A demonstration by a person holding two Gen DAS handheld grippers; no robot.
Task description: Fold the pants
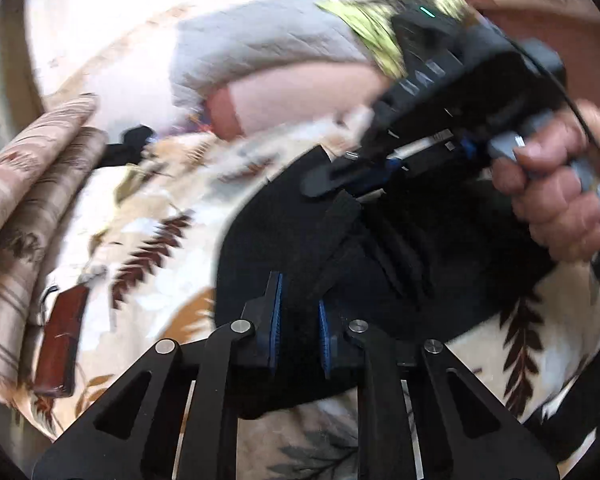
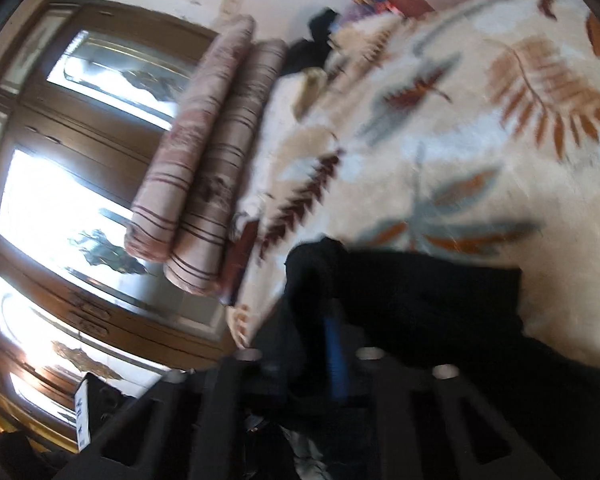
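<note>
Two grips are on: the left gripper (image 1: 299,322) jaws nip the near edge of the black pants (image 1: 380,248) on the leaf-print bed (image 1: 148,240), cloth running toward 12 o'clock, where the right gripper (image 1: 332,184) pinches the far fold at 1 o'clock.

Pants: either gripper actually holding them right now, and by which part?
Both. Left gripper pinches the near edge of the black pants; right gripper is shut on a raised fold at their edge.
</note>
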